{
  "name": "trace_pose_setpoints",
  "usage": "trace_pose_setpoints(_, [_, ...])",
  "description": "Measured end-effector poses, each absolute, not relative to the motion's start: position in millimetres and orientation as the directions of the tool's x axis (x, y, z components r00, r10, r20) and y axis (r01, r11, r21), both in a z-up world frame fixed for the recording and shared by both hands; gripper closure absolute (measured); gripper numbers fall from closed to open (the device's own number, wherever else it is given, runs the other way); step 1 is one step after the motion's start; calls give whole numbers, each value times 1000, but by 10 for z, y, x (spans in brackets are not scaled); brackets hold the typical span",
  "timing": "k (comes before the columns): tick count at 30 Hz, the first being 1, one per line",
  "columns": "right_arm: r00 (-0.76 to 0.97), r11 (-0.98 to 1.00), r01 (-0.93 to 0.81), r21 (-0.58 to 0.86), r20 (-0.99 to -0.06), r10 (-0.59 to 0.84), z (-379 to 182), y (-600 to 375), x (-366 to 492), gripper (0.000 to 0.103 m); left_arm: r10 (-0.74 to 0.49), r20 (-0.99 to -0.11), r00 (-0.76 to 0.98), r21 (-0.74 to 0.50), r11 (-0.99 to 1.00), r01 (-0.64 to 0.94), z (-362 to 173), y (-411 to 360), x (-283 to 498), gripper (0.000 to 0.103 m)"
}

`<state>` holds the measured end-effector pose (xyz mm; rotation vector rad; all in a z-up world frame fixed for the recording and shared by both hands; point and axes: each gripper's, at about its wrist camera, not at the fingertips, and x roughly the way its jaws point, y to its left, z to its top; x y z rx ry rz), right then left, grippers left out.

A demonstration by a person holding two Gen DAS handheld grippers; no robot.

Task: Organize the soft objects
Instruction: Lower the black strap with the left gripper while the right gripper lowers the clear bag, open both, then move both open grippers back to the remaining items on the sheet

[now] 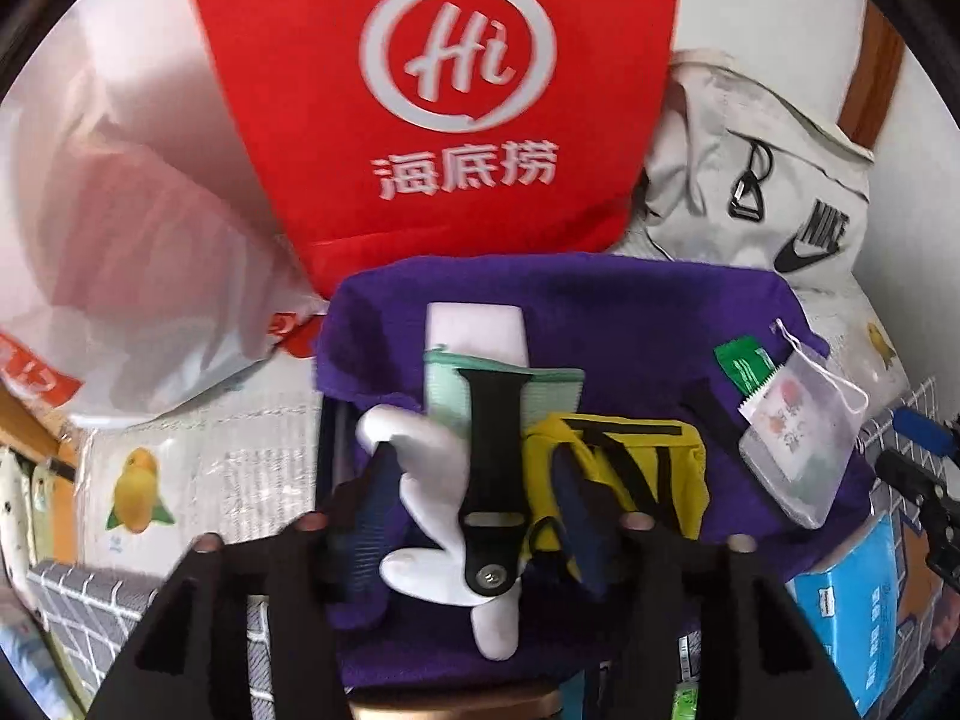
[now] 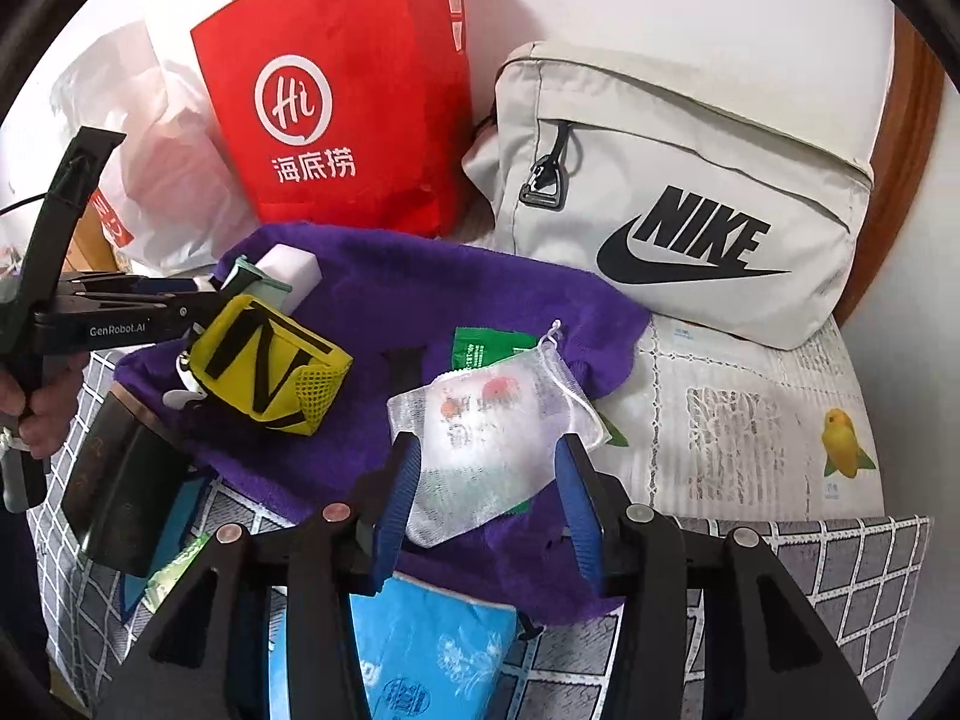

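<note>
On a cluttered tabletop a purple towel (image 2: 492, 294) carries the soft items; the left gripper (image 1: 474, 504) stands part-open astride a black watch strap (image 1: 489, 468), the right gripper (image 2: 486, 498) part-open around a mesh pouch (image 2: 480, 438); closing askew could snag towel pile.

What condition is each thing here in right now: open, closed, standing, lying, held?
Left gripper: open, jaws either side of the watch strap.
Right gripper: open, mesh pouch between its fingers, not pinched.
Mesh pouch: lying flat, drawstring loose.
Yellow pouch: lying on the purple towel.
Purple towel: spread out, rumpled.
Black watch strap: unbuckled, lying flat.
Red paper bag: standing upright.
Grey Nike bag: front zip closed.
</note>
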<state>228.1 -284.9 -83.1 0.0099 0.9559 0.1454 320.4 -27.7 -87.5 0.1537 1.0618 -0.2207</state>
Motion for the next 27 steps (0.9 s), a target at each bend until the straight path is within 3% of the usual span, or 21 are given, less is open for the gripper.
trace_pose_setpoints(7, [574,987,-135,81,-806,145,-688,-2725,2080,56,-89,-875,477,25,974,227,-678,-190,2930,49])
trace_pose_setpoints(15, [546,971,-206,120,-810,216,-584,-2323,1593,56,-191,-837,513,-72,967,242,-453,80,2214,49])
trace_pose_setpoints(20, [497,951,-275,137,-827,263,-670,-1945,1272,55,-156,-838,523,-65,980,187,-458,340,1768,49])
trace_pose_setpoints(24, [459,931,-327,164,-833,308,-769,-1669,1103,44,-134,-850,509,-64,986,153,-493,538,1430,49])
trace_pose_setpoints(27, [423,926,-330,181,-849,317,-883,-1499,1046,41,-149,-863,482,-102,987,124,-552,687,1280,49])
